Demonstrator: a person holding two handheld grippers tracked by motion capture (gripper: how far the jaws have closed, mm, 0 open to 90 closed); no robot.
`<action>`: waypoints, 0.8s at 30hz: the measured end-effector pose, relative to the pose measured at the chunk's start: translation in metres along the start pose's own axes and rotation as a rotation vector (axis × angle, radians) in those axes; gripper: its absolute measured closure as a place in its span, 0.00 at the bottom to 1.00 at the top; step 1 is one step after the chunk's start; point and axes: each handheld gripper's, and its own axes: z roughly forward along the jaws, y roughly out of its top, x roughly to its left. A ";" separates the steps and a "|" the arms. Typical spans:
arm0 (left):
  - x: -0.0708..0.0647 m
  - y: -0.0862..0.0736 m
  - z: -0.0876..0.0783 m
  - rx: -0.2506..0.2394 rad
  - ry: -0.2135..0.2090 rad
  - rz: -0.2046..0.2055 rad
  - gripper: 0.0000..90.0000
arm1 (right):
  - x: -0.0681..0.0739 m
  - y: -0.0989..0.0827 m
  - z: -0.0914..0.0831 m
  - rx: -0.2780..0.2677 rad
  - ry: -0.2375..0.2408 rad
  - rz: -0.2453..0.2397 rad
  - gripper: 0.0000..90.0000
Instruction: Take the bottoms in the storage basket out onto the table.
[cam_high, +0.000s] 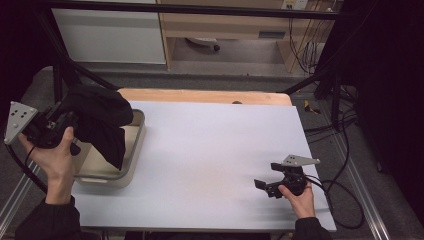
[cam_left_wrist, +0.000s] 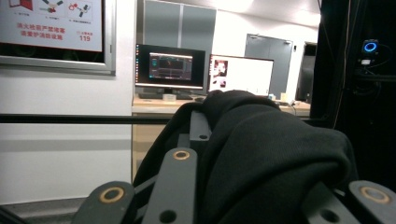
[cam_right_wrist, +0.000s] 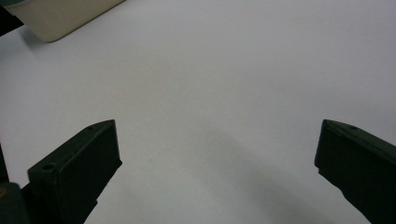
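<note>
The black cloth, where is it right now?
In the high view the black cloth hangs at the table's left side, gripped by the left gripper above the beige basin. In the left gripper view it drapes over the jaws.

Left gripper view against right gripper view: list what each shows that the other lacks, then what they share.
Left gripper view alone: the black garment bunched over the left gripper, with two monitors and a wall poster behind. Right gripper view alone: the right gripper, jaws wide apart with nothing between them, above the white table, and a corner of the beige tray. Shared: each looks along its own black jaws.
</note>
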 end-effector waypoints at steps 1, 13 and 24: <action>-0.001 0.000 0.001 0.000 -0.003 0.001 0.88 | 0.000 0.000 0.000 -0.001 0.001 -0.002 0.01; -0.016 -0.002 0.009 -0.020 -0.024 -0.007 0.88 | 0.000 0.000 0.000 -0.005 0.002 0.000 0.01; -0.027 0.000 0.013 -0.046 -0.042 -0.007 0.88 | 0.000 0.000 0.000 -0.005 0.001 -0.003 0.01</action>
